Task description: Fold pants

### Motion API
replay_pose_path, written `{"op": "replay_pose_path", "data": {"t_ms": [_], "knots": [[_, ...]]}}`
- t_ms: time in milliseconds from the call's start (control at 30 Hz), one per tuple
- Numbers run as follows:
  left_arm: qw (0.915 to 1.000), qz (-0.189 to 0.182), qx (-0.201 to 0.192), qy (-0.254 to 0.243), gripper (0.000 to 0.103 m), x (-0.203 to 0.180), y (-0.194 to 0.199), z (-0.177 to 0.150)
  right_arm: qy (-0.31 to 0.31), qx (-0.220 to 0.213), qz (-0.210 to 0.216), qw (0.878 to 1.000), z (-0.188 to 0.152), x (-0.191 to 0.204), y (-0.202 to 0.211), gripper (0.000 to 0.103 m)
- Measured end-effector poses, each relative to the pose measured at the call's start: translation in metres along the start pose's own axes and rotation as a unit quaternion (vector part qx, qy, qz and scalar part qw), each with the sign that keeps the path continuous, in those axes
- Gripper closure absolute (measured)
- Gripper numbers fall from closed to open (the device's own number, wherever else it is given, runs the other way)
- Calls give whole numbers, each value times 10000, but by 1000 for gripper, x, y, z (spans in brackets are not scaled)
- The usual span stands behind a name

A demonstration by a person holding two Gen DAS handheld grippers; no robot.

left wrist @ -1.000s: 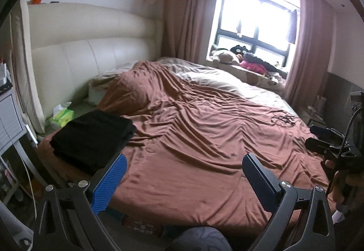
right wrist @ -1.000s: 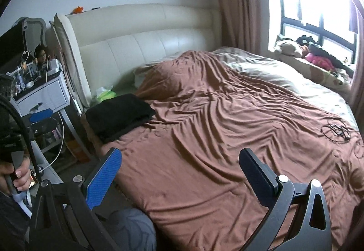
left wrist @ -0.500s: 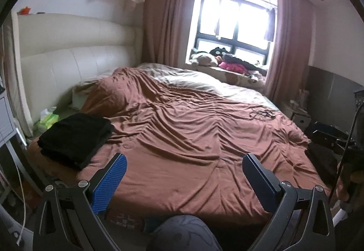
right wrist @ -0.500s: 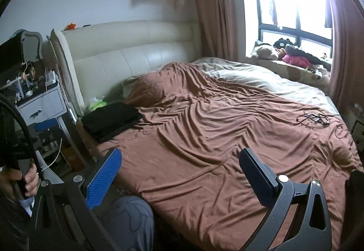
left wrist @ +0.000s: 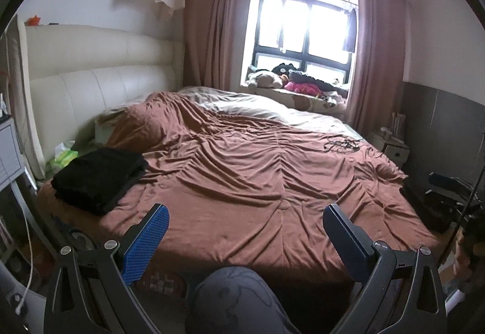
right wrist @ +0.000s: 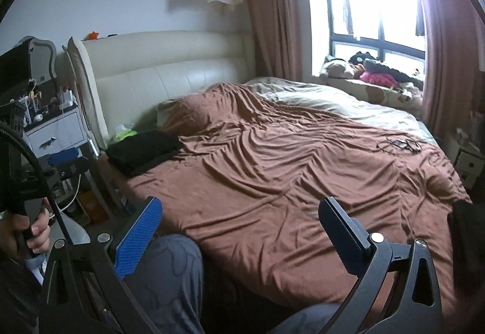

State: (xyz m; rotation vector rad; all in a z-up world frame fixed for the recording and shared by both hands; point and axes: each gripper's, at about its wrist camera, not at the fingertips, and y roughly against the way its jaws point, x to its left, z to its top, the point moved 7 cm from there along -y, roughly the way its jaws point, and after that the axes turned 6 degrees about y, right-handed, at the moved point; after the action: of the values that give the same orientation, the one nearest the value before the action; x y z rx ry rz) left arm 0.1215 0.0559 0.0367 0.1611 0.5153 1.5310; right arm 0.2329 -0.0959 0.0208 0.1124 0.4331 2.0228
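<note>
Folded black pants (left wrist: 98, 178) sit on the bed's (left wrist: 272, 191) near-left corner, well left of the left hand-held gripper (left wrist: 245, 231). The right hand-held gripper (right wrist: 239, 228) hovers farther off. Both gape wide, empty.

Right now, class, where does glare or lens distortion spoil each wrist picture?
Left wrist view: the window is blown out white, the dark circular lens border cuts the corners, and the headboard bows. Right wrist view: window glare washes the right curtain pale; the black folded pants lose all detail.
</note>
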Motion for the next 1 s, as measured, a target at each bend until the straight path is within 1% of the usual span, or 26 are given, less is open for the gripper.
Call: {"op": "replay_pose_path", "data": {"t_ms": [100, 233, 333, 467, 600, 667, 867, 1000], "knots": [[10000, -3, 48, 70, 1, -2, 4, -12, 46, -17, -101, 9999, -10, 6, 10, 0], [10000, 80, 10, -3, 1, -4, 11, -24, 99, 4, -77, 9999, -21, 16, 20, 0], [9999, 133, 81, -34, 1, -2, 15, -32, 30, -9, -5, 10000, -26, 21, 27, 0], [9998, 183, 63, -67, 1, -2, 22, -45, 11, 47, -51, 10000, -34, 25, 32, 0], [9995, 247, 3, -204, 1, -3, 25, -51, -68, 58, -146, 9999, -40, 22, 35, 0], [9996, 176, 40, -194, 1, -5, 25, -53, -86, 50, -135, 9999, -43, 22, 36, 0], [9997, 129, 31, -225, 1, -10, 27, -58, -256, 199, -138, 9994, -49, 17, 33, 0], [9997, 127, 25, -210, 1, -10, 28, -59, -241, 152, -102, 9995, -48, 19, 37, 0]]}}
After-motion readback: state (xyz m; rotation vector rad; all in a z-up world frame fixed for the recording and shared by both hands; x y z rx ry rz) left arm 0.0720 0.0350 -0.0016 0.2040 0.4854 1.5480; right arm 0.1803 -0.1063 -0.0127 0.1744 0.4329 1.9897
